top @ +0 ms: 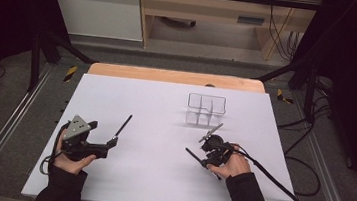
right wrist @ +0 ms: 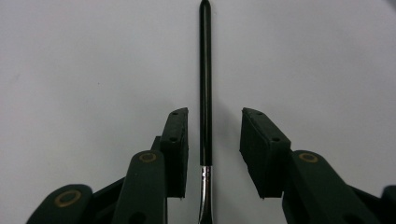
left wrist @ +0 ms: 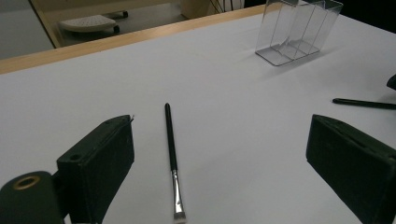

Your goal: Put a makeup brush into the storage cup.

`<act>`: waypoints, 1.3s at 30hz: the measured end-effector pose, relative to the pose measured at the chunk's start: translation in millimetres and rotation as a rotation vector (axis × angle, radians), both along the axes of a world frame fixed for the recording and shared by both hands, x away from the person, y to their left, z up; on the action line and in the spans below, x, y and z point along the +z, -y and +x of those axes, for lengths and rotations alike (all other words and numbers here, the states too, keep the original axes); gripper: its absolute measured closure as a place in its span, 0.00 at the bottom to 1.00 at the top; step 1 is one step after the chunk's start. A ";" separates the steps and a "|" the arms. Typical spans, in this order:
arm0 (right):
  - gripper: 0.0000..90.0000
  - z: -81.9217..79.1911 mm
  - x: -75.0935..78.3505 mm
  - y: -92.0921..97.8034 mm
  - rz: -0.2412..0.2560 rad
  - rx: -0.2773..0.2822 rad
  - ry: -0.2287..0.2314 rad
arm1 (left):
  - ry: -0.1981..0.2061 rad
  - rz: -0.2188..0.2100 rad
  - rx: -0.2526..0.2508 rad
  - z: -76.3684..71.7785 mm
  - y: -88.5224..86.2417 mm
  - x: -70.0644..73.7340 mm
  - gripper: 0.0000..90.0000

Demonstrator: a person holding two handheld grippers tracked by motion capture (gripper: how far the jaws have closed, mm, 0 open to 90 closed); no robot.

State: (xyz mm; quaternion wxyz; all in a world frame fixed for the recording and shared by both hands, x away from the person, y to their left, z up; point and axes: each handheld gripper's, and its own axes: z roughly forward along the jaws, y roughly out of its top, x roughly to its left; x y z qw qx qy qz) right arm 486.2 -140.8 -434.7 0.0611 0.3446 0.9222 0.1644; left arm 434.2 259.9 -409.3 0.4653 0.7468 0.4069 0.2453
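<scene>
Below, right gripper (right wrist: pixel 215 140) straddles a slim brush (right wrist: pixel 205 84), fingers apart.
Light, stiff, probably slippery; grasp mid-handle. Left gripper (left wrist: pixel 219 158) fingers apart.

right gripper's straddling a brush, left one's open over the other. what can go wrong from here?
1. The brush lies between the right gripper's jaws, nearer one of them. It is thin and round, so closing could roll or twist it rather than pinch it.
2. It lies flat on the table, so the jaw tips may scrape the surface.
3. The clear organizer looks light with narrow slots; a tilted brush could catch its rim and push it.
</scene>
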 end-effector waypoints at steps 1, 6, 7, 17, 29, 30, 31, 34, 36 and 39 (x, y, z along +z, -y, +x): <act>0.71 0.1 -1.0 -0.5 -0.001 0.001 -0.002 | 0.000 0.001 -0.001 -0.1 0.1 0.0 0.08; 0.76 0.7 -5.2 -3.1 -0.009 0.000 -0.016 | -0.001 0.002 -0.004 -0.1 0.2 -0.2 0.08; 0.76 0.7 -5.2 -3.1 -0.009 0.000 -0.016 | -0.001 0.003 -0.004 0.0 0.2 -0.3 0.08; 0.85 1.5 -13.2 -6.6 -0.034 0.007 -0.022 | 0.000 0.012 -0.008 -0.6 2.3 -0.2 0.08; 0.93 2.0 -14.3 -7.6 -0.039 0.013 -0.043 | -0.004 0.024 -0.016 -0.7 4.7 -1.1 0.08; 0.93 2.2 -14.2 -7.7 -0.038 0.009 -0.047 | -0.005 0.024 -0.016 -0.6 4.9 -1.3 0.08; 0.93 2.8 -13.8 -7.8 -0.037 0.008 -0.054 | -0.005 0.025 -0.016 -0.6 5.1 -1.4 0.08; 0.94 3.5 -13.8 -7.3 -0.035 0.011 -0.057 | -0.006 0.027 -0.020 -1.1 6.6 -1.2 0.08; 0.94 3.3 -13.7 -7.0 -0.035 0.013 -0.050 | -0.005 0.030 -0.025 -1.5 7.7 -0.8 0.08; 0.94 2.4 -10.3 -5.6 -0.018 0.009 -0.035 | -0.003 0.034 -0.031 -2.1 9.7 -0.5 0.08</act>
